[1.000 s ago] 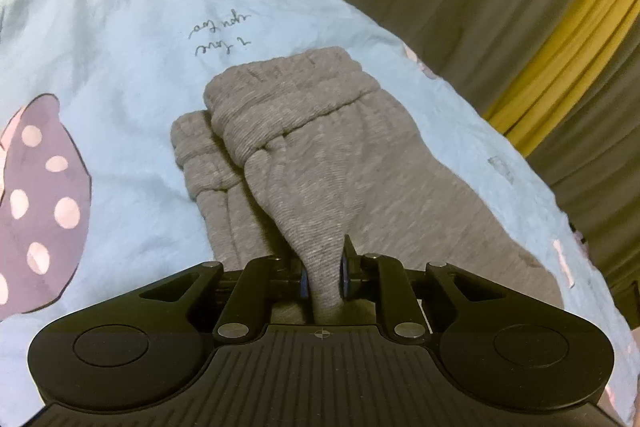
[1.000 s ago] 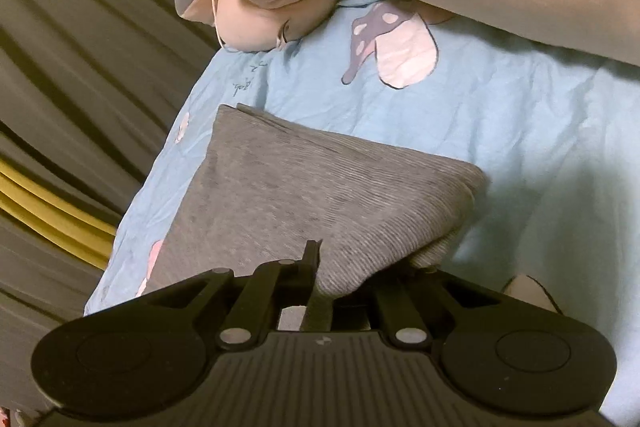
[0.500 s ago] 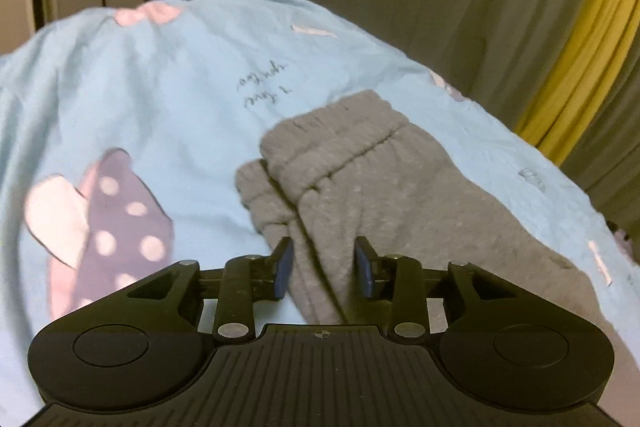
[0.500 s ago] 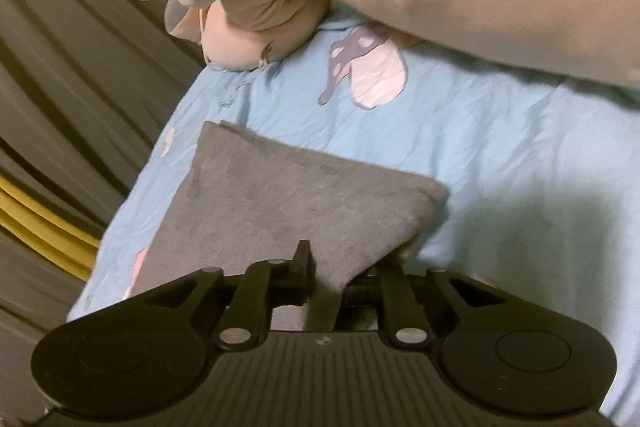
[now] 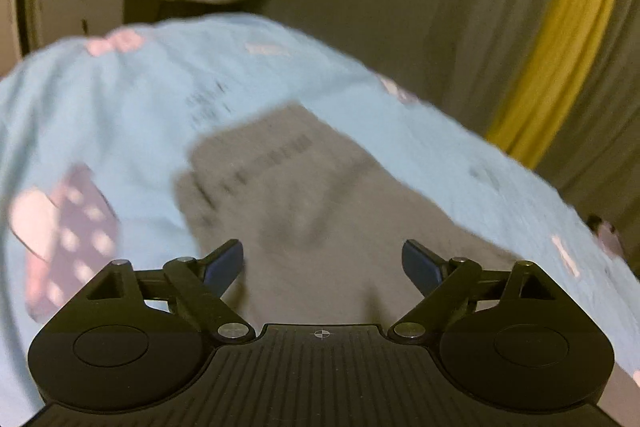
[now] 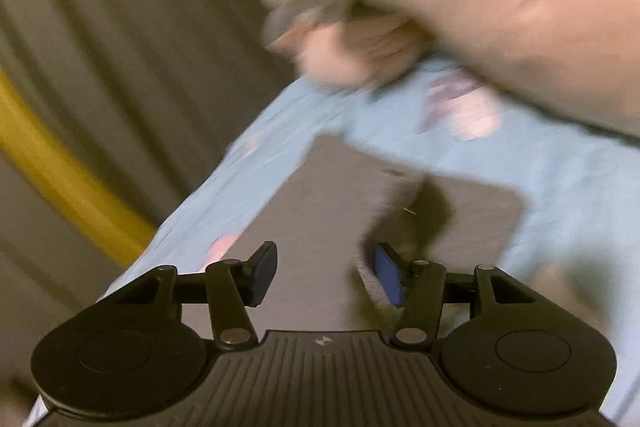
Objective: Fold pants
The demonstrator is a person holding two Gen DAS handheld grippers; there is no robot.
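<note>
Your left tongs (image 5: 322, 263) are spreading wide, with nothing pinched; their pads hang clear above the grey pants (image 5: 304, 211). Your right tongs (image 6: 326, 273) are opening too, about halfway, and grip nothing, the pants (image 6: 340, 223) showing through the gap. The pants lie folded into a flat block on the light blue bed sheet (image 5: 120, 115), cuffs at the far end in the left view. Past the pants, a pale plush toy (image 6: 400, 7) sits on the sheet. Beside the bed hang grey curtains (image 5: 400, 7) with a yellow stripe (image 5: 560, 39). Both views are blurred.
</note>
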